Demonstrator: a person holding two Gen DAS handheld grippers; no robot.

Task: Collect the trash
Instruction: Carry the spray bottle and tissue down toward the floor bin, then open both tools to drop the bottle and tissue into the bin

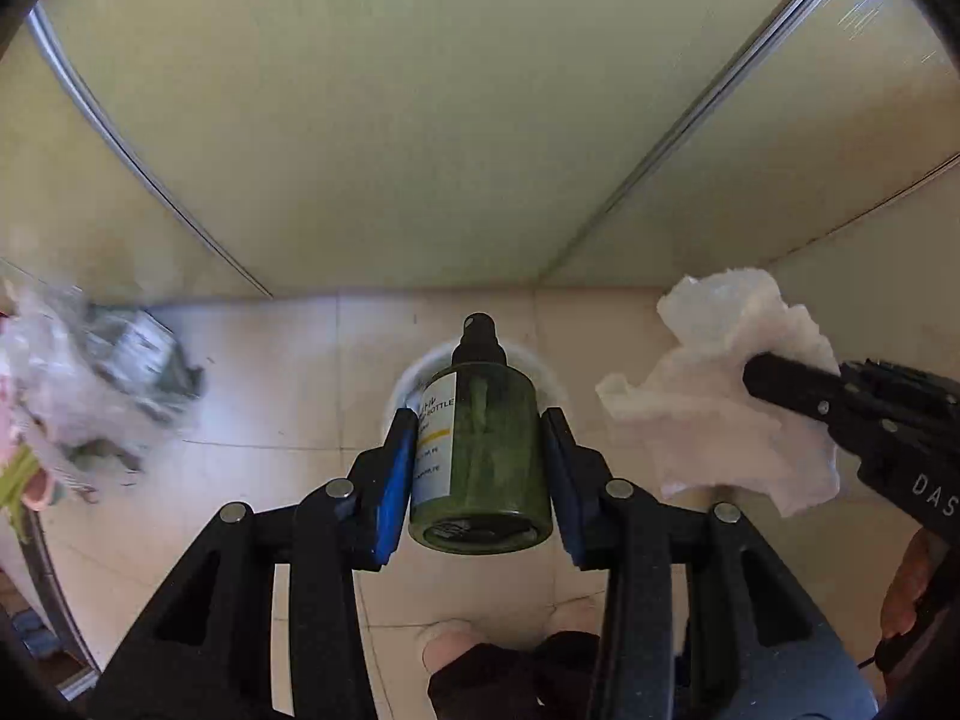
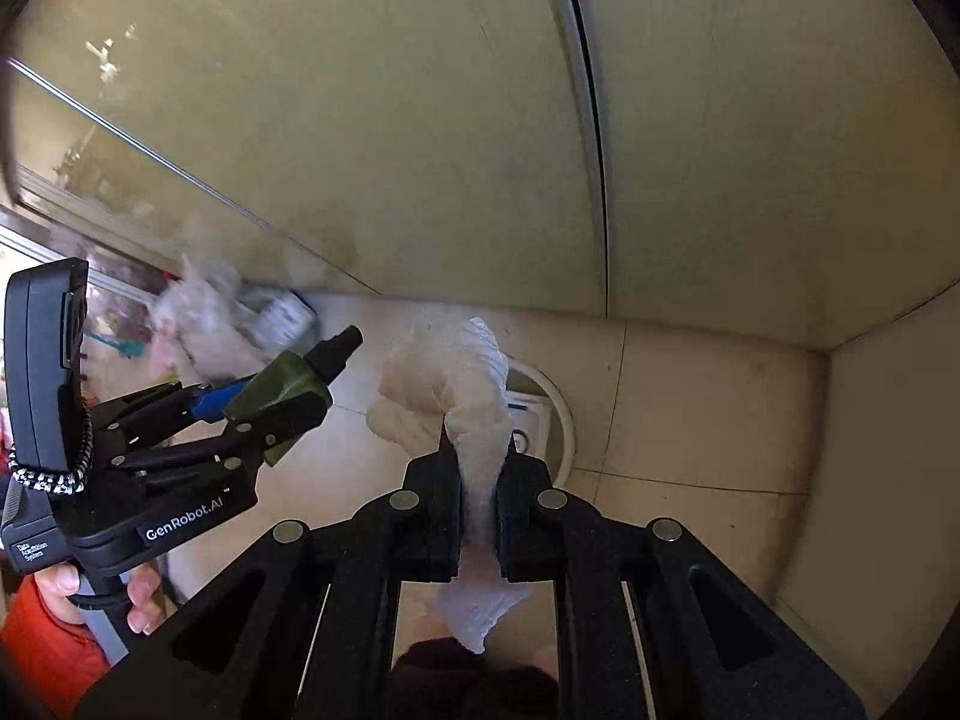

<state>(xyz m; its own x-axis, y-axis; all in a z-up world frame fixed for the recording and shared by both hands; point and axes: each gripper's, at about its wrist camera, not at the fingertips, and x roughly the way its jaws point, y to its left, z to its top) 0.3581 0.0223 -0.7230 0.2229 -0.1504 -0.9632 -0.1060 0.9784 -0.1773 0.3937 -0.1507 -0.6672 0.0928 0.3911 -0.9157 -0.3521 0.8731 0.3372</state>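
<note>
My left gripper [image 1: 480, 474] is shut on a dark green spray bottle [image 1: 480, 450] with a black nozzle and a white label, held in the air over the tiled floor. It also shows in the right wrist view [image 2: 282, 396]. My right gripper [image 2: 477, 468] is shut on a crumpled white tissue [image 2: 468, 384], which also shows at the right of the left wrist view [image 1: 720, 396]. A white round bin [image 2: 558, 414] stands on the floor beyond both grippers; the bottle partly hides it in the left wrist view [image 1: 414, 381].
A blurred heap of clear plastic bags and packaging [image 1: 90, 384] lies on the floor at the left, also in the right wrist view [image 2: 228, 324]. Pale green cabinet doors [image 1: 390, 120] rise behind. My slippered feet [image 1: 456, 648] are below.
</note>
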